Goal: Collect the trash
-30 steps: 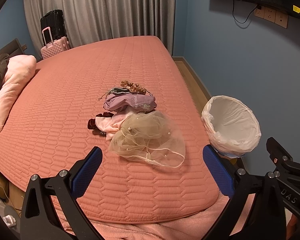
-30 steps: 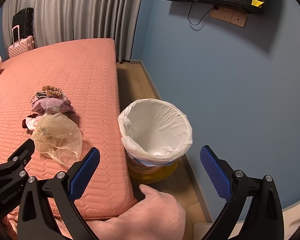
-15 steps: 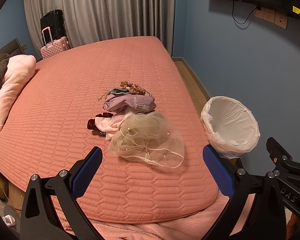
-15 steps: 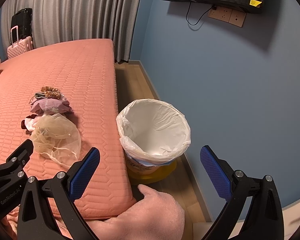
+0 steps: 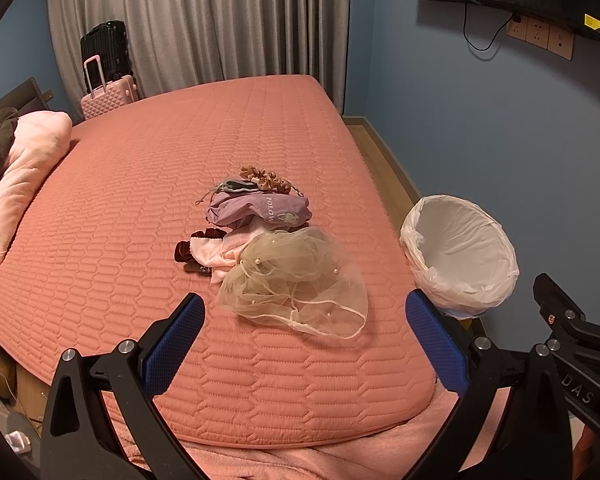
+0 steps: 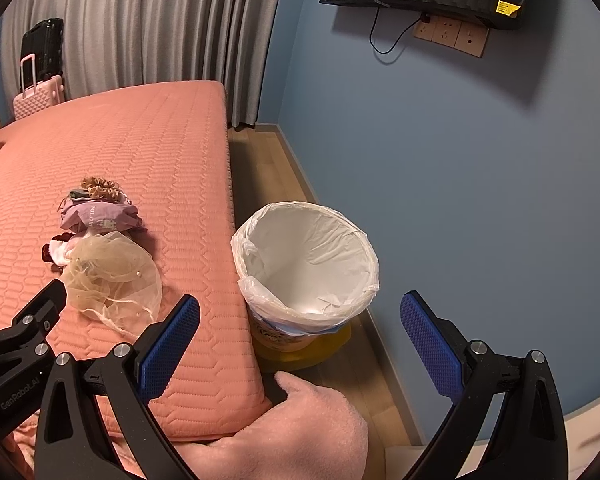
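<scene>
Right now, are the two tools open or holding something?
Left tool: open, holding nothing, above the bed.
Right tool: open, holding nothing, above the bin.

A salmon-pink quilted bed cover (image 5: 140, 208) carries a stitched elongated-hexagon pattern. On it lie a beige pearl-dotted tulle net (image 5: 296, 284), a lilac fabric pouch with white lettering (image 5: 260, 210) and a dark red scrunchie (image 5: 188, 250). The white plastic bin liner (image 6: 308, 264) covers a yellow-based bin. Walls are blue, curtains grey.

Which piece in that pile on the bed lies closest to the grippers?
The beige mesh veil with small pearls; the purple pouch and brown scrunchie lie farther back.
</scene>
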`<state>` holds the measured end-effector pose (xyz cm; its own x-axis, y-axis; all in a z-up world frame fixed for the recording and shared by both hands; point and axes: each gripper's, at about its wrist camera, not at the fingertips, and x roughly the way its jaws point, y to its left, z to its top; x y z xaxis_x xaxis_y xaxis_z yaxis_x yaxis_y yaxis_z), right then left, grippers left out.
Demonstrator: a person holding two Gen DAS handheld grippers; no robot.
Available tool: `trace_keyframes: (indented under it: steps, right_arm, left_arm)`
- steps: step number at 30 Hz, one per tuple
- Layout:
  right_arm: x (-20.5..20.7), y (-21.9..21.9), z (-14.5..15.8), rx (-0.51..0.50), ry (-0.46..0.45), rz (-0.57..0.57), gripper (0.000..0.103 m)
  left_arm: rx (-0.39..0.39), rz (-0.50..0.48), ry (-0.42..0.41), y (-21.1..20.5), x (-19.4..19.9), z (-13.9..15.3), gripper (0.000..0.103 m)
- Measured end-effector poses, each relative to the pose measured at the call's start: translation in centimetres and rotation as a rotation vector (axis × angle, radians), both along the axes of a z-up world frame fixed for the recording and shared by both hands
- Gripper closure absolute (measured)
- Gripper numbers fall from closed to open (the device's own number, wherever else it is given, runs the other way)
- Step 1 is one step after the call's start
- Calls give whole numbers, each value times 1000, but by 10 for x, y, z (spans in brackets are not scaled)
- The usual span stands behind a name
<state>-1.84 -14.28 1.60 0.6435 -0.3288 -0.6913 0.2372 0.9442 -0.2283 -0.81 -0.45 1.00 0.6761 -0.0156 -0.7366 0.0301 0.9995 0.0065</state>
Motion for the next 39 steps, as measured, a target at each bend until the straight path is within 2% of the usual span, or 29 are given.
trace_keyframes:
  steps: [39]
  right_arm:
    - [2,0,7,-4,-17,-5,6]
  left_arm:
    - [-26,-20,-12,6,3,4,7]
